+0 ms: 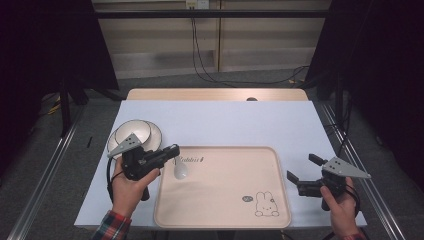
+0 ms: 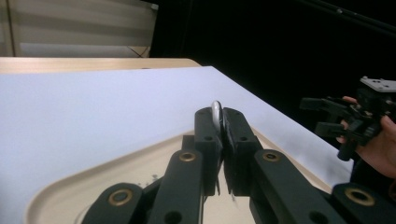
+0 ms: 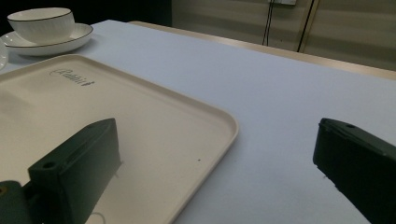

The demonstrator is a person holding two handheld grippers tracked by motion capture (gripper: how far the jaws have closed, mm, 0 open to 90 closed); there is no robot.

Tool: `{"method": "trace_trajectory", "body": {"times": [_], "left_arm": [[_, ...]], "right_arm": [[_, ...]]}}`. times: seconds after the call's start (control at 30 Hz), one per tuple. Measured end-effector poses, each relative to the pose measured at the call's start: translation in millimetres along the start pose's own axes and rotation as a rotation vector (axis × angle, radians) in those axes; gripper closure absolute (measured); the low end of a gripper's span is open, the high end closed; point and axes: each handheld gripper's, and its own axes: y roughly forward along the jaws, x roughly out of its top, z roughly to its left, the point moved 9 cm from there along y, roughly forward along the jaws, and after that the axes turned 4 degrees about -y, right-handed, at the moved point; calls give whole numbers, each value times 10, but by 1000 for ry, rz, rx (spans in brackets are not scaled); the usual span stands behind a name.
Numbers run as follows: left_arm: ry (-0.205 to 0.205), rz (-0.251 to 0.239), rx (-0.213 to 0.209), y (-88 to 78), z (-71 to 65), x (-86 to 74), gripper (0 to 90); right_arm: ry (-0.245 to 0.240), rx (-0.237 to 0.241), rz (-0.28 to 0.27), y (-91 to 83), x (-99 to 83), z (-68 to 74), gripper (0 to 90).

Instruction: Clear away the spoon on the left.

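Spoon (image 1: 180, 170) hangs over the tray (image 1: 225, 220) at its 10 o'clock corner in the high view, handle hidden. Left gripper view: left gripper (image 2: 220, 122) clamps the handle. Right gripper view: right gripper (image 3: 217, 158) gapes wide, empty; bowl (image 3: 41, 23) at 11 o'clock.

A white spoon (image 1: 180, 170) is pinched between the jaws of the left gripper (image 1: 172, 150), its rounded bowl hanging down over the upper-left part of the cream tray (image 1: 225, 220), at about ten o'clock from the tray's centre. In the left gripper view the spoon's (image 2: 216, 114) glossy handle end pokes up just past the closed jaws.
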Motion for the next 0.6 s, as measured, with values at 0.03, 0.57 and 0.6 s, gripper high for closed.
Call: {"method": "trace_trajectory", "body": {"times": [0.03, 0.57, 0.6], "left_arm": [[-4, -6, -25, 14, -28, -16, 854], [-32, 47, -59, -33, -128, -201, 854], [-38, 48, -62, -31, -137, -208, 854]], "right_arm": [[-4, 3, 1, 3, -1, 3, 4], [-15, -5, -2, 18, 3, 21, 3], [-14, -5, -3, 21, 4, 23, 2]]}}
